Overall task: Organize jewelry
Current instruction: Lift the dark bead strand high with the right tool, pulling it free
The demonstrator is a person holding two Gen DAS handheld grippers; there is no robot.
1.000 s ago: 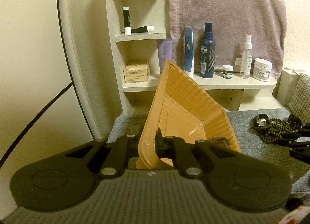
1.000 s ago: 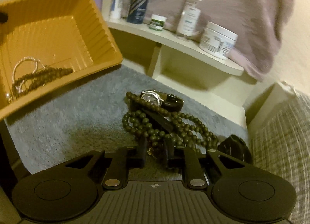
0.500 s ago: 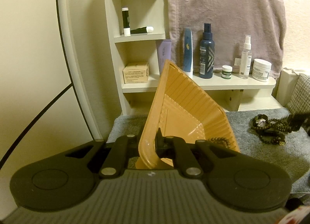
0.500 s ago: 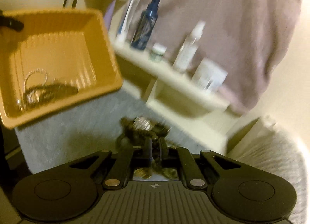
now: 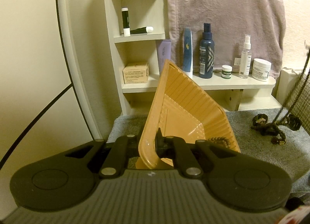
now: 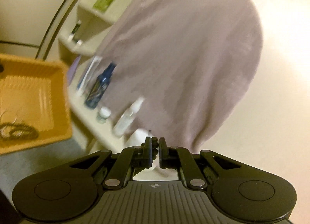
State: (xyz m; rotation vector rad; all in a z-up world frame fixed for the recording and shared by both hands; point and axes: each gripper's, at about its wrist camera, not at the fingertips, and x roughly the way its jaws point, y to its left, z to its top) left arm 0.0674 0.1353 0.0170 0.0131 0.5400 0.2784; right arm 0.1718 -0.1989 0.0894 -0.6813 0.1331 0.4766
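Observation:
My left gripper (image 5: 153, 142) is shut on the near rim of the orange ribbed tray (image 5: 184, 115) and holds it tilted above the grey mat (image 5: 242, 121). A brown bead bracelet (image 5: 219, 139) lies in the tray's low corner. In the blurred right wrist view the tray (image 6: 33, 107) holds dark beads and a pale bracelet (image 6: 17, 129). My right gripper (image 6: 154, 144) is shut on a dark bead necklace (image 6: 154, 147). In the left wrist view that strand (image 5: 294, 96) rises taut from the pile of beads and a watch (image 5: 267, 127) on the mat.
A white shelf (image 5: 222, 85) behind the mat carries bottles and jars such as a dark blue spray bottle (image 5: 206, 57). Above it hangs a mauve towel (image 5: 222, 14). A round mirror edge (image 5: 65, 49) is at left, a checked cushion (image 5: 302, 105) at right.
My right gripper closed on the bead necklace and rose with it, rolling; the strand now stretches up from the pile. The left gripper and the tray stayed put.

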